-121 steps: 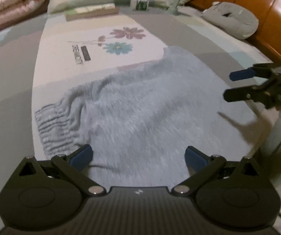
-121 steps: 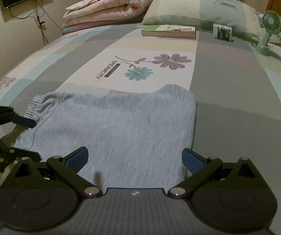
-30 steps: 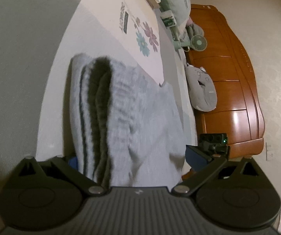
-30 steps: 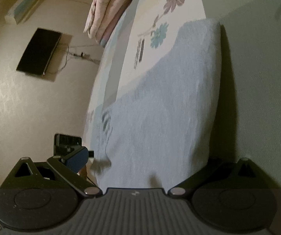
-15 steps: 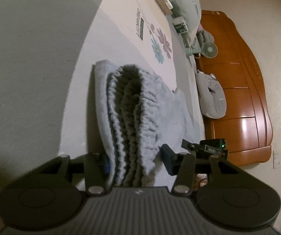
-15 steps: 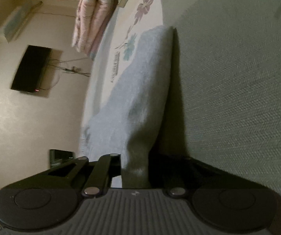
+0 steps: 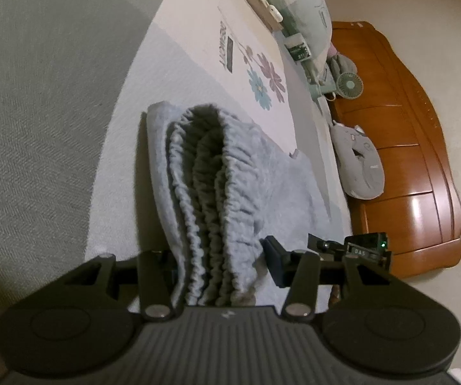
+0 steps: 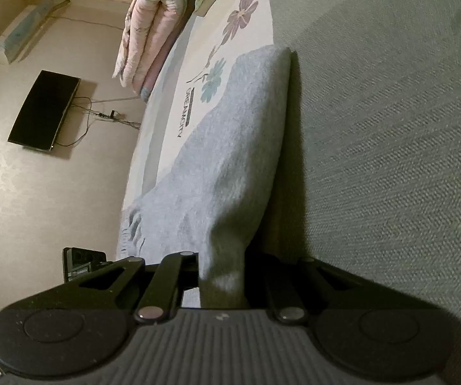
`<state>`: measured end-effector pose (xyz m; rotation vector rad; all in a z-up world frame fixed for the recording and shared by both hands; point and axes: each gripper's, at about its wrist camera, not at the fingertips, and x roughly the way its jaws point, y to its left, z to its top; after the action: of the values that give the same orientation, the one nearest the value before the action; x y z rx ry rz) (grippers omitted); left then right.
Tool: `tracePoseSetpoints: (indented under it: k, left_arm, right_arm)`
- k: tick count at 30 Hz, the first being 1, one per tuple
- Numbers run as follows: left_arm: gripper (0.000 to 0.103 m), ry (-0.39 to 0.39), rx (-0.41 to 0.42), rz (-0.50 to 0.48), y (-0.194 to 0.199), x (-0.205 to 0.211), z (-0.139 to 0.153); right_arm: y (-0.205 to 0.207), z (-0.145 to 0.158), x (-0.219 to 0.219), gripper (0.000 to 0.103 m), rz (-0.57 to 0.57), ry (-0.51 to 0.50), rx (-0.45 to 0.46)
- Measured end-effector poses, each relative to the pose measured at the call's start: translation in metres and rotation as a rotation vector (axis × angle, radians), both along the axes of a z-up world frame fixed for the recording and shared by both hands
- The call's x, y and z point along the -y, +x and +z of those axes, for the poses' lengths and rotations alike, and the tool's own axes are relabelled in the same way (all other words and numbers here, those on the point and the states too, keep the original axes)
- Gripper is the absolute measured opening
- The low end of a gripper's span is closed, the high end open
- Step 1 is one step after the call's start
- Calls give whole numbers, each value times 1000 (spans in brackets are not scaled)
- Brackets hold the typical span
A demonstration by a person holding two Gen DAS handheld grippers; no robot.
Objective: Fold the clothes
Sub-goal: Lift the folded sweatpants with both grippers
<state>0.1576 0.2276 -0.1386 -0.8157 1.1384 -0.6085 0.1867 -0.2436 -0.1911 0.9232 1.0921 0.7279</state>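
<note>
The right claw (image 8: 222, 276) pads are hidden in grey garment (image 8: 230, 160) folds

Grey garments: one (image 7: 230, 186), gathered waistband near, on the bed (image 7: 54, 102)
Grippers: two, the left gripper (image 7: 220, 266) and the right gripper (image 8: 222, 276)
Pillows: one (image 7: 297, 6), far end of bed
Folded quilts: one (image 8: 153, 29), pink, far left
Small desk fans: one (image 7: 347, 85), far right
Grey neck cushions: one (image 7: 358, 166), right
Wall screens: one (image 8: 42, 109), left
Printed flowers on the bedsheet: two, one purple (image 7: 272, 75), one blue (image 7: 259, 91)
</note>
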Motion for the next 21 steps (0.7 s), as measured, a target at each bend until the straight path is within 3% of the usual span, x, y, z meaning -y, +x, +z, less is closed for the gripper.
tracePoseSetpoints:
  k: [7,10,21]
  left_arm:
    - [47,-28,-20,5,1,-6,-5]
    - [41,-28,-15,8,-1,-8,-6]
    - [33,166,53,-11,-7,16,22]
  right_arm:
    - [2,-4,3,12,19,54,-10]
    - [3,-6,5,12,20,78,-14]
    - [-10,17,-14,16,-16,-92,85]
